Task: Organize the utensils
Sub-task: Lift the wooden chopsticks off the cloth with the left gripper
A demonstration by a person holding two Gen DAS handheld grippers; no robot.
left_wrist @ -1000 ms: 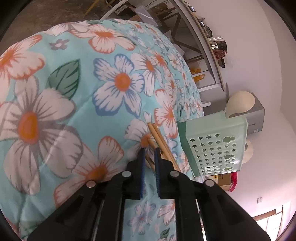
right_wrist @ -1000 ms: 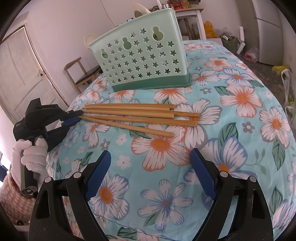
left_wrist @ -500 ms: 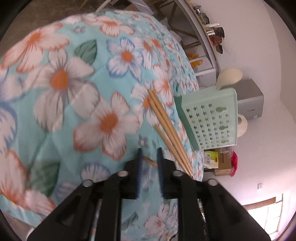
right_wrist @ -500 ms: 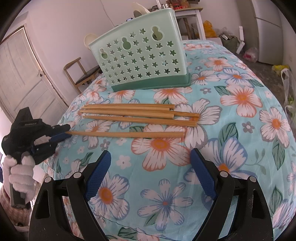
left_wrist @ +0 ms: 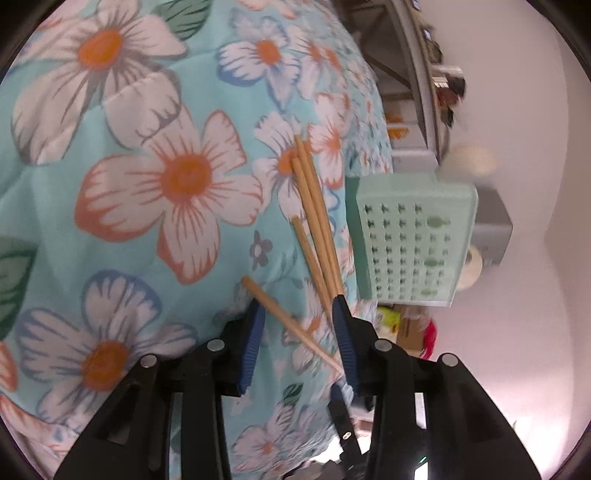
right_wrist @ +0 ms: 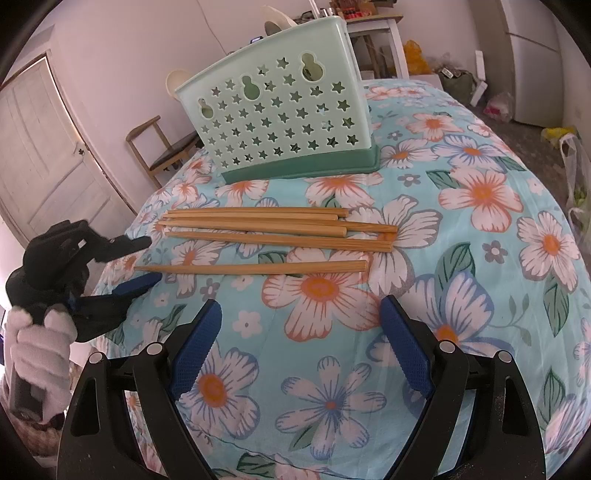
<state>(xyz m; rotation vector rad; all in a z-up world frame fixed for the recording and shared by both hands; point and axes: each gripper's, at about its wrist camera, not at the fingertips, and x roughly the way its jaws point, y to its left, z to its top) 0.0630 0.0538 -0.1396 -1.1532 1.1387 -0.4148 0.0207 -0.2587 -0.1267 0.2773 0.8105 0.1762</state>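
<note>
Several wooden chopsticks (right_wrist: 277, 229) lie side by side on the flowered tablecloth (right_wrist: 480, 192), in front of a mint-green utensil holder (right_wrist: 280, 118) with star holes. One chopstick (right_wrist: 251, 267) lies apart, nearer to me. At the table's left edge is my left gripper (right_wrist: 147, 262), and its jaws are opening. The thin end of the lone chopstick (left_wrist: 284, 314) runs between the blue pads without being pressed. The other chopsticks (left_wrist: 314, 221) and the holder (left_wrist: 410, 240) lie beyond it. My right gripper (right_wrist: 301, 304) stands wide open over bare cloth, short of the lone chopstick.
A white-gloved hand (right_wrist: 33, 339) holds the left gripper just off the table's left edge. Behind the table are a wooden chair (right_wrist: 159, 147), a white door (right_wrist: 48, 155), a small white table (right_wrist: 376, 29) and a fridge (right_wrist: 532, 62). Bags lie on the floor at right.
The left gripper pulled one chopstick out of the group toward the near side, drew back toward the table's left edge, and its jaws parted. The right gripper kept still.
</note>
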